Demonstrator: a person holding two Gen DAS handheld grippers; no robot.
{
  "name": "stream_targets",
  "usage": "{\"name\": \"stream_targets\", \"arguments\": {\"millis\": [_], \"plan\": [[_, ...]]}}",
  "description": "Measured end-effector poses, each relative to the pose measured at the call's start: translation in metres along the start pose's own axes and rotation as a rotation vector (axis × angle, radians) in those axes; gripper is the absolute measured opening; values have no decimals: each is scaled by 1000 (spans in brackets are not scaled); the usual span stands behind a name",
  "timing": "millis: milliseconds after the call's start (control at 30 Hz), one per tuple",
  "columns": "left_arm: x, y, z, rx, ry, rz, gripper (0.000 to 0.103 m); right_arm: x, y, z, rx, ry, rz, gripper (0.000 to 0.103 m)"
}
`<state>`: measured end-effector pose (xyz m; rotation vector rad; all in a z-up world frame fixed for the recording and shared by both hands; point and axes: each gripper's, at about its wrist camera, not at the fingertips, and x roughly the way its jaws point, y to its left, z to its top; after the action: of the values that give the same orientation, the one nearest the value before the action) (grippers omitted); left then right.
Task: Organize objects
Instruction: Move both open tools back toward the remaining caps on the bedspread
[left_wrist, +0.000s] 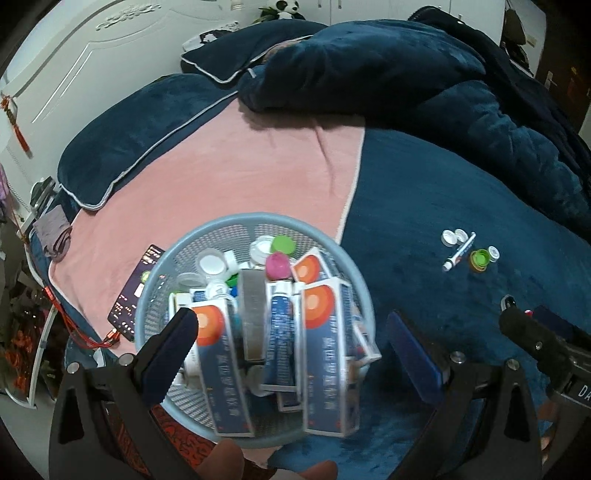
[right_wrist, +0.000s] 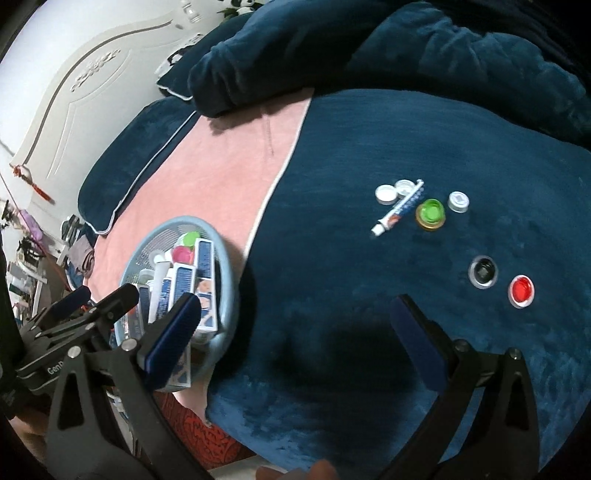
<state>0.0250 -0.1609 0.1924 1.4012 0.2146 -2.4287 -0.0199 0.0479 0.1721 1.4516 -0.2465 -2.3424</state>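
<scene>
My right tool is wide open and empty. The small tube lies on the bed among caps (light, squashy). I'd pinch its middle, then drop it in the basket.

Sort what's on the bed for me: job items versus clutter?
Job: basket, boxes in it, loose tube, green cap, white caps, black cap, red cap.
Clutter: phone, pillows, quilt, panda toy.
</scene>
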Motion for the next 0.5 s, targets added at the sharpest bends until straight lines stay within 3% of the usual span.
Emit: {"name": "stream_targets", "arguments": {"millis": [500], "plan": [[-6,-58,1,83,5,-23,102,-23,-52,-7,73,-18,-38,103]]}}
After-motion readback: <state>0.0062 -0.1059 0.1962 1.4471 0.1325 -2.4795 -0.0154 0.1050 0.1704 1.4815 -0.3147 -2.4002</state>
